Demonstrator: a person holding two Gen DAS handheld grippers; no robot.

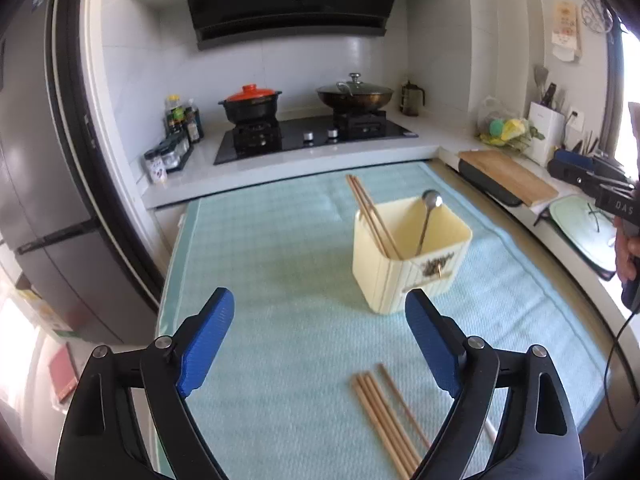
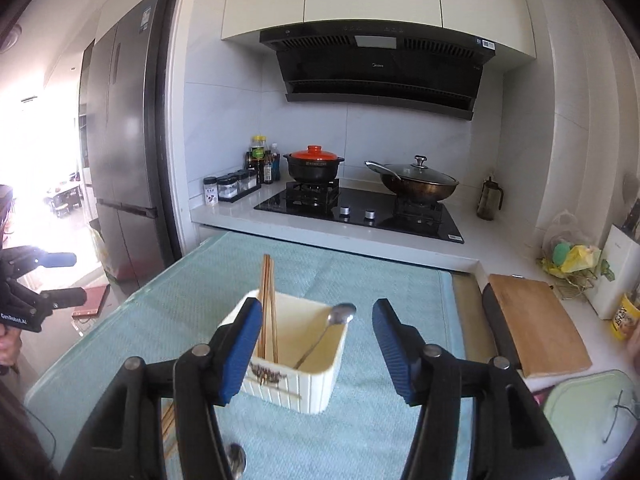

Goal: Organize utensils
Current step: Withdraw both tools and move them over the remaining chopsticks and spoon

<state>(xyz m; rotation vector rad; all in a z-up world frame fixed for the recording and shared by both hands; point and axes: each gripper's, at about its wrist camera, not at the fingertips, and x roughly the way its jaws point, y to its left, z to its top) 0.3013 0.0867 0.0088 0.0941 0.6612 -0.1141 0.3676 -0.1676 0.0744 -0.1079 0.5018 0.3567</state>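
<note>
The big light green cloth mat [image 1: 280, 248] lies flat under both of your grippers and covers the table top.

The cream plastic box with ribbed sides [image 1: 404, 276] stands upright on the mat. From your left gripper [image 1: 320, 344] it sits ahead of the jaws, just past the tip of the right-hand blue pad. From your right gripper [image 2: 316, 348] it sits right between the two jaws and a little ahead of them. The left-hand pad hides its near left corner.

Your left gripper's jaws stand wide apart, with nothing between the blue pads but bare mat. Your right gripper's jaws are apart too. The box shows in the gap, but the pads do not press on it.

A bunch of plain wooden chopsticks [image 1: 390, 420] lies flat on the mat. It is close in front of your left gripper, near the inside of the right-hand jaw, and it touches no pad.

Two more wooden chopsticks [image 2: 267, 308] lean in the box, on the side by your right gripper's left-hand pad.

A shiny metal spoon [image 2: 328, 332] leans in the box too, bowl up, about midway between your right gripper's jaws.

Another metal spoon [image 2: 237, 458] lies low under your right gripper's left-hand jaw. It is blurry.
</note>
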